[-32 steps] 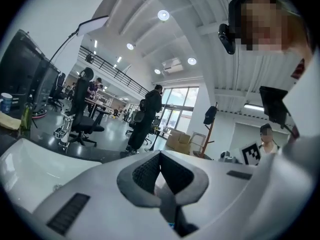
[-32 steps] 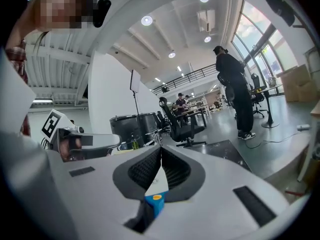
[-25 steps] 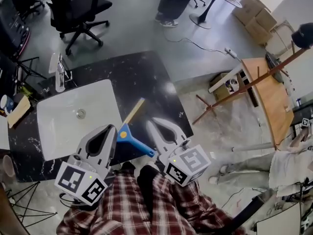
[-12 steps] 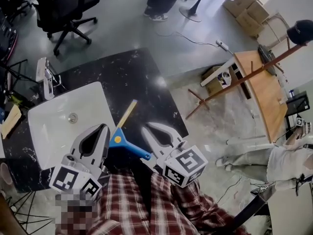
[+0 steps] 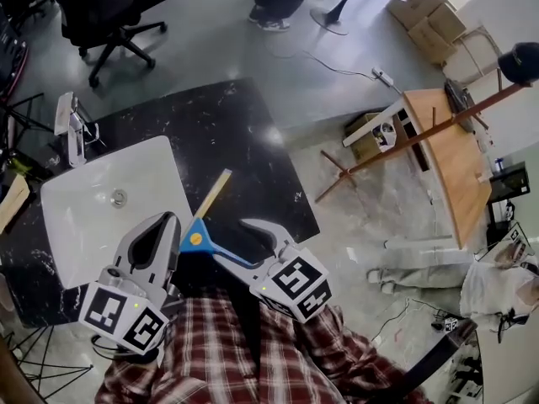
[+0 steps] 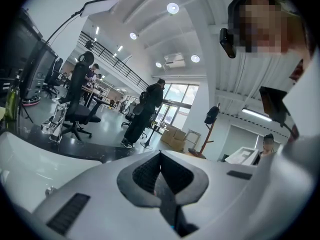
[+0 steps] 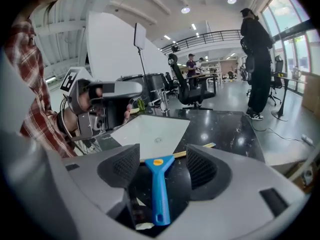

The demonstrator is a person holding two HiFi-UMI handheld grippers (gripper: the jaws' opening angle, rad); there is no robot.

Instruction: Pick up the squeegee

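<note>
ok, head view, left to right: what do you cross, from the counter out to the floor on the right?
faucet → sink → squeegee → wooden table

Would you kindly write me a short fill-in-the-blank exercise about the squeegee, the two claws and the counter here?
The squeegee has a ____ handle.
It lies on the black counter beside a white ____.
The right claw stands ____ with the handle between its jaws, untouched.
The left claw is ____ and empty.
Missing: blue; sink; open; shut. The right claw's jaws have just been opening.
</note>
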